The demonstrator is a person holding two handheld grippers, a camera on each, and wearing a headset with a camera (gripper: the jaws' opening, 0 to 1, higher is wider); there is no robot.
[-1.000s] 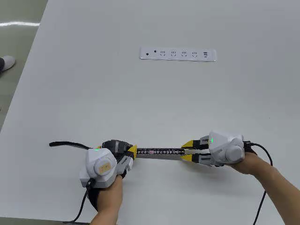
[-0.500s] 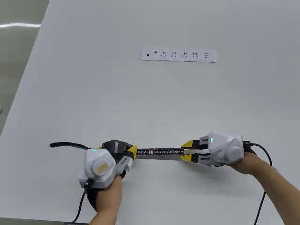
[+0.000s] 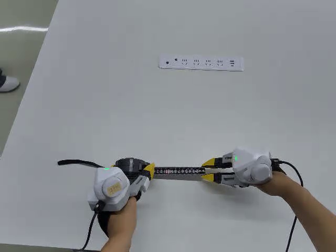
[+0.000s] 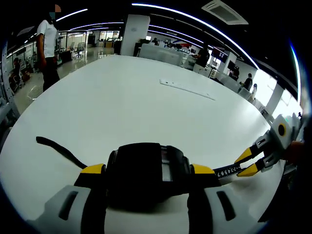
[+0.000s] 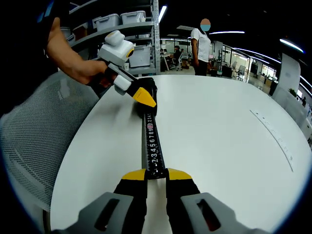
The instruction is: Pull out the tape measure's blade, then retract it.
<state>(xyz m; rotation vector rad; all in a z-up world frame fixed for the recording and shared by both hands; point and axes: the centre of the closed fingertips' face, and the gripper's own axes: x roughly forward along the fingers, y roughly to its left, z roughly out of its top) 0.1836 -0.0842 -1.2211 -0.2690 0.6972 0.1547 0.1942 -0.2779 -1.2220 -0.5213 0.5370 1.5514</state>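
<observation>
Tape measure (image 3: pixel 130 166) sits near the front edge of the white table (image 3: pixel 157 115), its black case clamped between the yellow-tipped jaws of the left gripper (image 4: pixel 146 170), which press on the case from both sides in the left gripper view. From the case the blade (image 3: pixel 178 170) runs out straight toward the person's right, low over the tabletop or resting on it (which of the two cannot be told), with its numbered face turned up so that the figures read plainly in the right gripper view. The right gripper (image 5: pixel 157 174) has its two jaws pinched together on the free end of the blade, the yellow tips meeting the strip on either side. The two grippers face each other along the blade, the drawn-out length stretched between them. A black wrist strap (image 3: pixel 74 162) trails from the case toward the left and lies loose on the table in a shallow curve. Well apart from all this, toward the far side of the table, a white power strip (image 3: pixel 201 63) lies flat with its row of sockets facing up. The left hand (image 3: pixel 119 218) and the right hand (image 3: pixel 278 184) hold the grippers from behind, and a dark cable (image 3: pixel 294 173) loops past the right wrist. Beyond the table a person in a white top (image 4: pixel 48 41) stands on the shop floor
</observation>
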